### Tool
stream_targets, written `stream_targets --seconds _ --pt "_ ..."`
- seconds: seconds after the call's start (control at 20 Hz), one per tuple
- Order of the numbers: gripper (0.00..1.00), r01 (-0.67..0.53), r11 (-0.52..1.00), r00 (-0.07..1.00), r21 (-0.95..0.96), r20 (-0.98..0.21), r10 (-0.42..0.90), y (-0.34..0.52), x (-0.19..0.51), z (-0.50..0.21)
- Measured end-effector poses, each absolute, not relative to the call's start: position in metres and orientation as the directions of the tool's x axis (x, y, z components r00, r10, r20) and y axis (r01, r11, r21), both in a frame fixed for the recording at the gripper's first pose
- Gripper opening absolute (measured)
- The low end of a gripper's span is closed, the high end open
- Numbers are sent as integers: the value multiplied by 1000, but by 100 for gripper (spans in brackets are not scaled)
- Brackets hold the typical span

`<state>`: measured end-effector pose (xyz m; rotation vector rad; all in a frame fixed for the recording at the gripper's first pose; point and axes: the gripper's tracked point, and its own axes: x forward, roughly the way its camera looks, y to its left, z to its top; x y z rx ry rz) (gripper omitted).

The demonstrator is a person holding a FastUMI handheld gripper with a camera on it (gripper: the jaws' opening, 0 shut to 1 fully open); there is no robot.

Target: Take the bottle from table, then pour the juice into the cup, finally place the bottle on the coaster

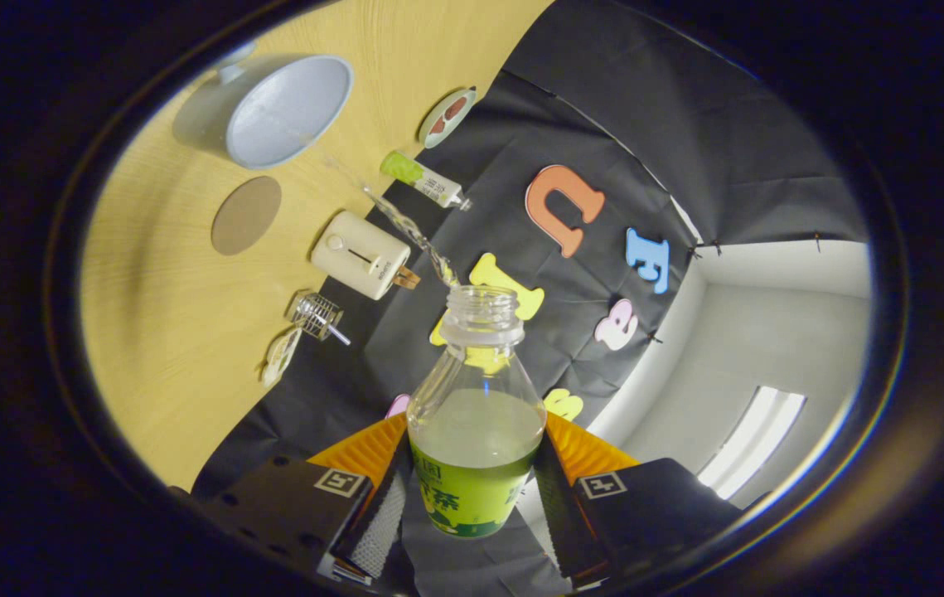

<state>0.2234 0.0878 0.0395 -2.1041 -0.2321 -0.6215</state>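
My gripper (472, 497) is shut on a clear open bottle (476, 414) with a green label, both fingers pressing its sides. The whole view is rolled over, so the bottle is tipped toward the table. Pale juice fills its lower half, and a thin stream (405, 224) leaves the open neck toward the light-blue cup (289, 108) beyond the fingers. A round brown coaster (246, 215) lies flat on the wooden table (165, 332), just beside the cup.
Between the bottle and the coaster sits a cream box-shaped device (360, 254). A green-and-white tube (422, 178), a small round dish (447, 116) and a metal wire piece (316, 317) lie along the table's edge by the black cloth wall.
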Motion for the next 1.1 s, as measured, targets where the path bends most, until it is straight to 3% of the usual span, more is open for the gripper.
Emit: stream_targets --seconds 1.1 --pt "80 481 -584 796 -653 605 -21 110 205 84"
